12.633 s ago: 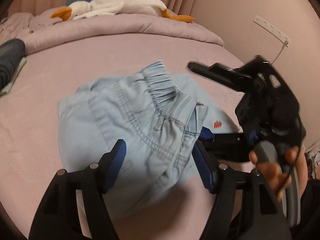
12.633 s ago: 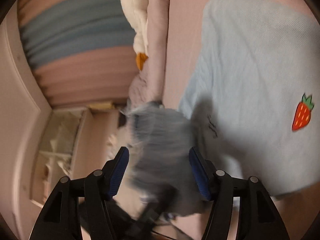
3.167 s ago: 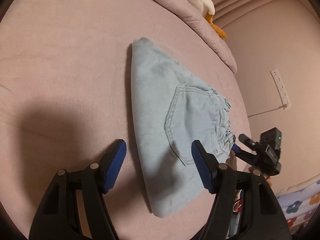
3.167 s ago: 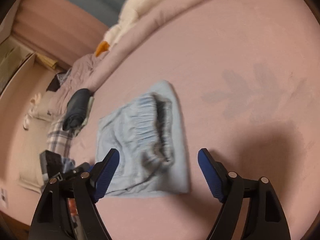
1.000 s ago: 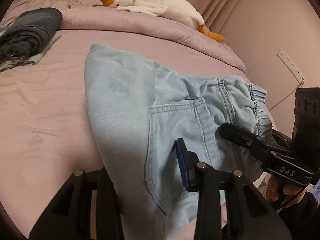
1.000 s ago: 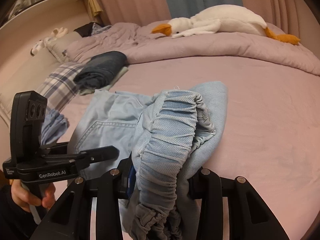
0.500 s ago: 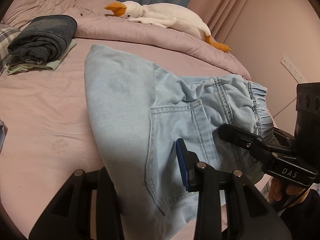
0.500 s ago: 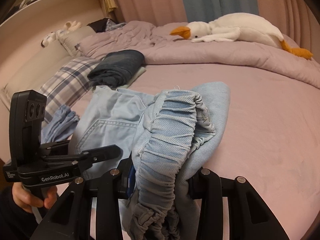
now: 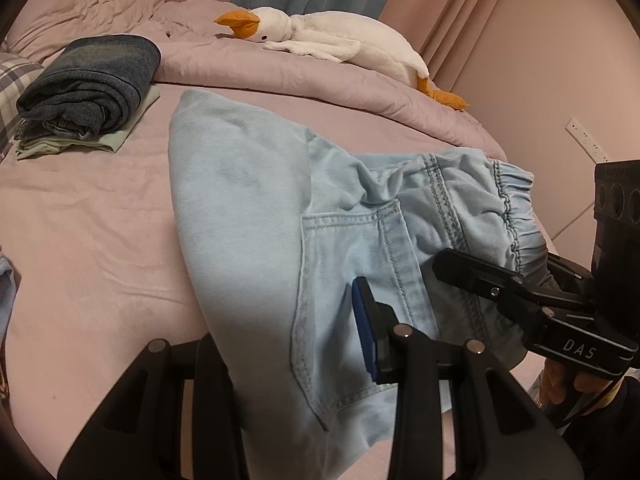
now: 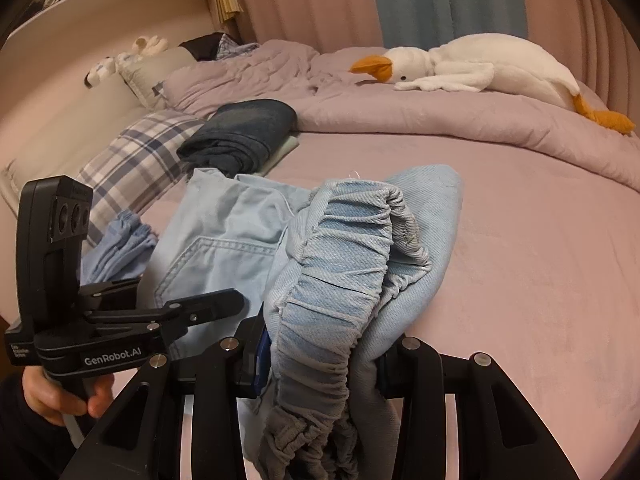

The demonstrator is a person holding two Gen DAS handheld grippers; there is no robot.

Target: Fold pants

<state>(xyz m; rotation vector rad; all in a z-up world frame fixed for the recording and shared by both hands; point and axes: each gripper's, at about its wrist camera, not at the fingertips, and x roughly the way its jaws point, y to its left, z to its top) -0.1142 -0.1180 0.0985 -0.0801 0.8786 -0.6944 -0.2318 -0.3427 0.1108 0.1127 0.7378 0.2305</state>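
The folded light blue denim pants (image 9: 260, 216) are held up above the pink bed (image 9: 92, 216), back pocket facing the left wrist view. My left gripper (image 9: 296, 344) is shut on the pants' near folded edge; the cloth hides its left finger. My right gripper (image 10: 320, 356) is shut on the bunched elastic waistband (image 10: 340, 264). The right gripper also shows at the right of the left wrist view (image 9: 500, 288), and the left gripper at the left of the right wrist view (image 10: 200, 308).
A stack of folded dark clothes (image 9: 88, 84) lies at the far left of the bed. A white goose plush (image 9: 332, 44) lies on the rolled duvet (image 9: 280, 76) at the back. A plaid pillow (image 10: 132, 160) and another light blue garment (image 10: 116, 248) lie at the left.
Both grippers keep their hold on the pants. Over the last second both views have swung toward the folded dark stack, which now appears closer.
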